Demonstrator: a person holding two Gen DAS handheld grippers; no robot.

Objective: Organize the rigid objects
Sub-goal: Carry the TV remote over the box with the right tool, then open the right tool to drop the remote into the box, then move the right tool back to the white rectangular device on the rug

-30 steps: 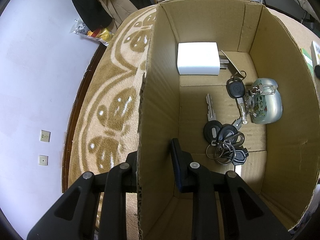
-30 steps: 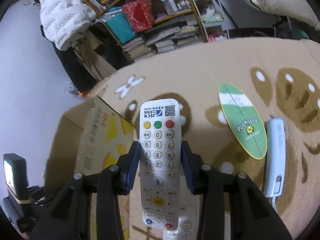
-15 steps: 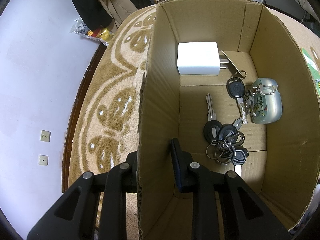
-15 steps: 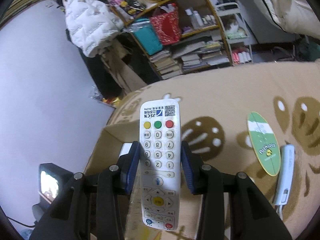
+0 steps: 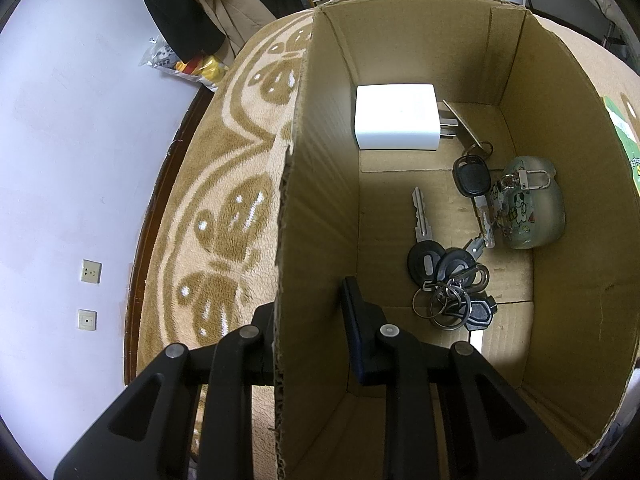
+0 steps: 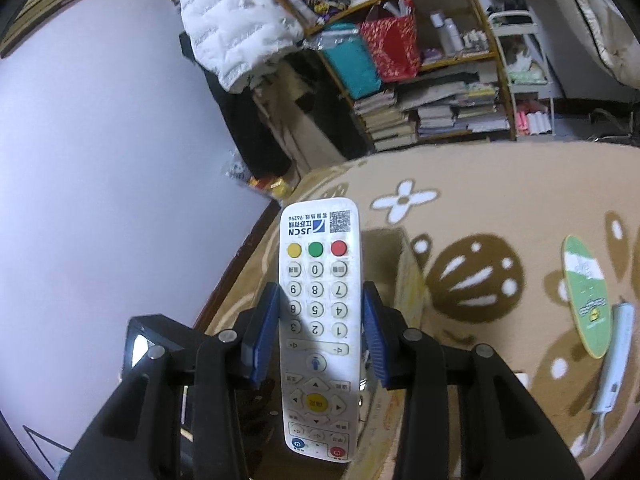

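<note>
Pinching the box wall (image 5: pixel 316 208), left jaws; right jaws clamp the remote (image 6: pixel 318 320).

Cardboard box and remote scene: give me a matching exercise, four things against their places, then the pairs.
Things:
1. white remote control
2. white charger
3. bunch of keys
4. green oval card

Places:
A. far end of the cardboard box floor
B. flat on the carpet
C. between the right gripper pads
D. box floor, near the left gripper

Pairs: 1-C, 2-A, 3-D, 4-B
</note>
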